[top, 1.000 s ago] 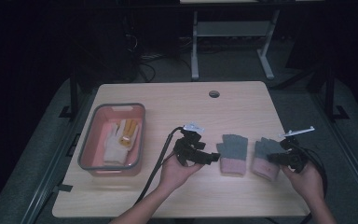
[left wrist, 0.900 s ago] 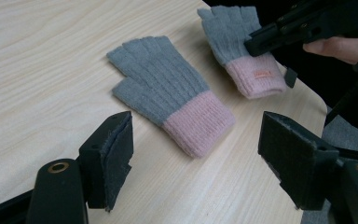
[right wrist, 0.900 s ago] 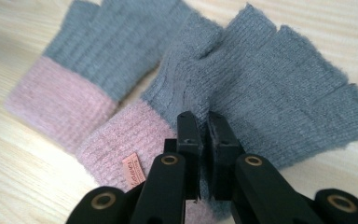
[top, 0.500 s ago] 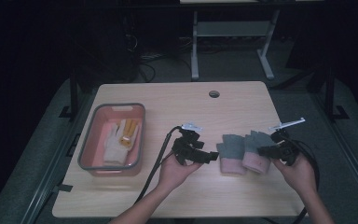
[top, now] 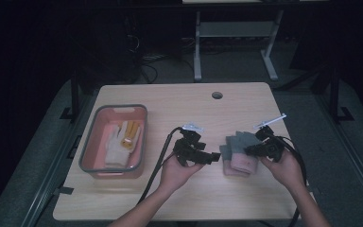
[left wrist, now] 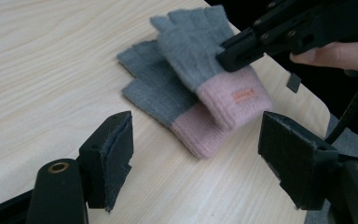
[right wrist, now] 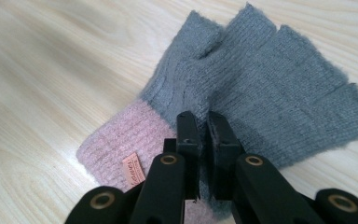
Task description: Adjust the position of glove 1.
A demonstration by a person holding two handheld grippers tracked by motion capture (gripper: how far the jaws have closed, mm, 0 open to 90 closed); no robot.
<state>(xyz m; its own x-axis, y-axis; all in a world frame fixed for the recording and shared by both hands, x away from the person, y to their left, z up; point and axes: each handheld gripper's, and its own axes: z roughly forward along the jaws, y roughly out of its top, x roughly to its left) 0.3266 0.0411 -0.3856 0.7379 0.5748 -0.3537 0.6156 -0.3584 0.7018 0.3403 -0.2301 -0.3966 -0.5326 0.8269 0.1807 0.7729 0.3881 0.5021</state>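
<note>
Two fingerless knitted gloves, fuzzy grey wool with soft pink ribbed cuffs, lie on the pale wood-grain table [top: 246, 198] toward its right side. The upper glove [left wrist: 205, 56] rests partly across the lower glove [left wrist: 161, 100], their cuffs side by side, and it carries a small orange label [left wrist: 244, 95] sewn on the cuff. The right gripper [right wrist: 204, 126], black and angular, has its jaws pinched tight on a fold of the upper glove's grey knit close to where the pink cuff begins; in the high view this gripper [top: 251, 149] sits at the gloves' right edge. The left gripper [left wrist: 193, 154] stands with its jaws wide apart and nothing between them, its flat pads covered in dark, felt-like padding, aimed at the gloves from just beside them. On the table's left stands a pink rectangular bin [top: 90, 151] with a grey rim and rounded corners, holding a white glove [top: 116, 146] with yellow fingers. A round hole [top: 217, 95] pierces the table near its far edge.
</note>
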